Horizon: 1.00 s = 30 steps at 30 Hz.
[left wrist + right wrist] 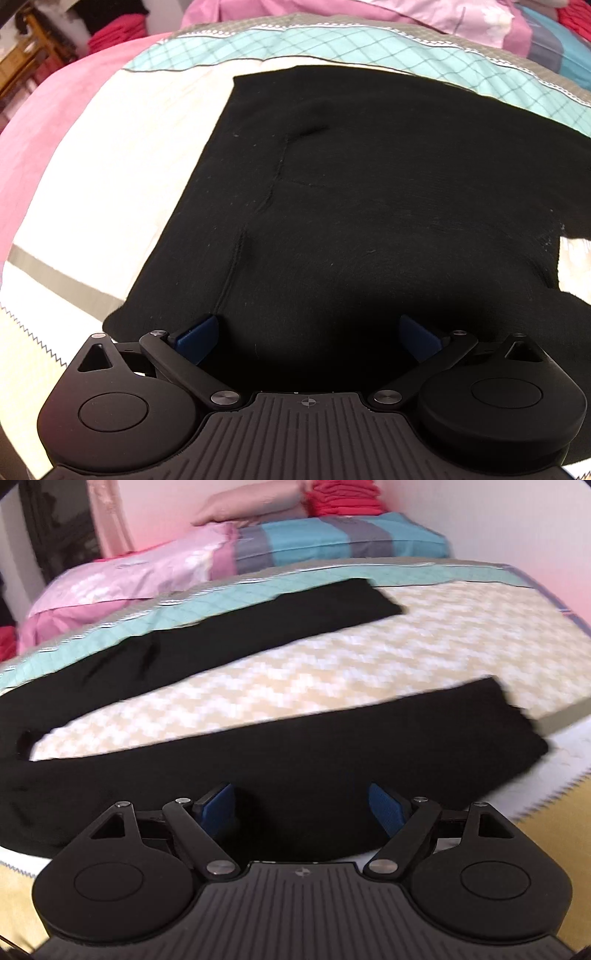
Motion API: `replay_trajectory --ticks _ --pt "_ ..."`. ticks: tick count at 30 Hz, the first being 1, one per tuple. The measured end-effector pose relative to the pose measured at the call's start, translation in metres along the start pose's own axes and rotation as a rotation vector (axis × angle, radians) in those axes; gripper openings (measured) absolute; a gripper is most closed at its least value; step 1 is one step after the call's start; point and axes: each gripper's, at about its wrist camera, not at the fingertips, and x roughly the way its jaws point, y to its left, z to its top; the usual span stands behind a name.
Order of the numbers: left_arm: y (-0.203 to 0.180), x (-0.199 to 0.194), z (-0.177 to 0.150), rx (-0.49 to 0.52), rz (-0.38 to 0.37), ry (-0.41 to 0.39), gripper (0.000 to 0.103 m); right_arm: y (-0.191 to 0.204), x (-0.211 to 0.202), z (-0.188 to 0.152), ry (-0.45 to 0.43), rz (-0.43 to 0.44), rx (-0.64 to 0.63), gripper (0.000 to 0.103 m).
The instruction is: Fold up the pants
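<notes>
Black pants (369, 192) lie spread flat on the bed. The left wrist view shows their wide upper part with a seam and pocket line. The right wrist view shows the two legs apart: the near leg (295, 746) and the far leg (229, 627). My left gripper (308, 336) is open, its blue pads over the near edge of the pants. My right gripper (301, 806) is open over the near leg's near edge. Neither holds cloth.
The bed cover (332, 664) is cream with a teal band (258, 44) at the far side. Pink bedding (55, 122) lies to the left. Pillows (332, 535) and red folded cloth (343, 494) lie at the far end by the wall.
</notes>
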Motion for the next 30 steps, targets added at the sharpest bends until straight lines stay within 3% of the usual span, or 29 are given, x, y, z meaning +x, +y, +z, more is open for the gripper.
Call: replay_trajectory --ticks 2,5,9,13,17,19,23,28,30 --pt "-0.002 -0.001 0.000 -0.027 0.019 0.010 0.103 -0.012 -0.006 0.001 -0.035 -0.029 0.007 0.084" --pt "-0.005 -0.004 -0.002 -0.046 0.045 0.011 0.103 -0.016 -0.008 0.007 -0.085 0.003 -0.016 0.088" --pt "-0.004 -0.004 0.000 -0.078 0.049 0.032 0.103 -0.026 0.011 0.010 -0.014 -0.006 -0.029 0.087" --pt "-0.003 -0.006 0.002 -0.082 0.047 0.060 0.103 -0.056 0.001 0.004 -0.048 -0.050 0.095 0.085" --pt "0.006 -0.018 -0.010 -0.087 0.035 0.073 0.103 -0.079 -0.014 -0.001 -0.050 -0.201 0.198 0.088" --pt "0.015 -0.031 -0.020 -0.100 0.023 0.065 0.103 -0.089 -0.024 -0.004 -0.058 -0.204 0.260 0.089" --pt "0.044 -0.052 -0.039 -0.187 -0.063 0.059 0.103 -0.083 -0.042 -0.011 -0.046 -0.096 0.314 0.089" --pt "0.085 -0.042 -0.056 -0.408 -0.336 0.113 0.103 -0.075 -0.033 -0.024 0.095 0.290 0.518 0.090" --pt "0.093 -0.034 -0.058 -0.477 -0.390 0.125 0.103 -0.075 -0.025 -0.026 0.116 0.324 0.575 0.092"
